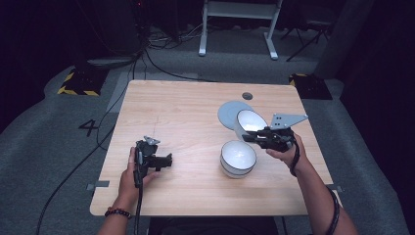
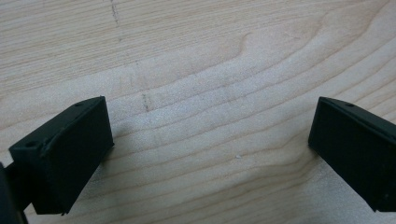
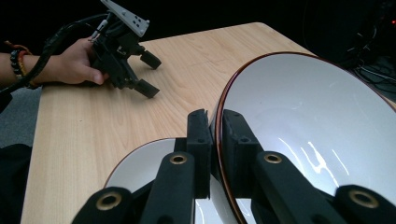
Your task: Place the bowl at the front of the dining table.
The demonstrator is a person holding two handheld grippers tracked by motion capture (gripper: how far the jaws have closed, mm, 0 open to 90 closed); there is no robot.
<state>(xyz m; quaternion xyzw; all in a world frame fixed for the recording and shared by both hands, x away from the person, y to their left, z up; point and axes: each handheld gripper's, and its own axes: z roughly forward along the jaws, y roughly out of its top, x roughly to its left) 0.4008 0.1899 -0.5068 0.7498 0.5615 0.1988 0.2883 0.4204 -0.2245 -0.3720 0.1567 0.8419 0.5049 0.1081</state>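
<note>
- My right gripper (image 3: 214, 135) is clamped on the rim of the tilted bowl (image 3: 308, 126): one jaw sits outside the wall, the other inside, with the dark-edged lip pinched between them and no gap left.
- In the high view that right gripper (image 1: 248, 137) holds the tilted bowl (image 1: 250, 122) off the table (image 1: 181, 107), tipped up on edge so its white inside faces my side.
- Just below it stands the second bowl (image 1: 238, 157), upright on the wood; from the right gripper view its rim (image 3: 140, 163) passes right beneath my jaws, close to the held one, though I cannot tell whether they touch.
- Behind the lifted bowl lies a flat grey disc (image 1: 231, 113), partly covered by it, near the small dark hole in the tabletop.
- My left gripper (image 2: 210, 154) hangs over bare wood with its jaws spread wide and nothing between them; in the high view it (image 1: 169, 160) rests well to the left of both bowls.
- As I judge it, the step in hand is carrying the gripped bowl toward the upright one, probably to nest it inside.
- The next move, I think, calls for levelling the bowl, centring it over the lower bowl's mouth and lowering gently, since a rim pinch could let it swing or slip.
</note>
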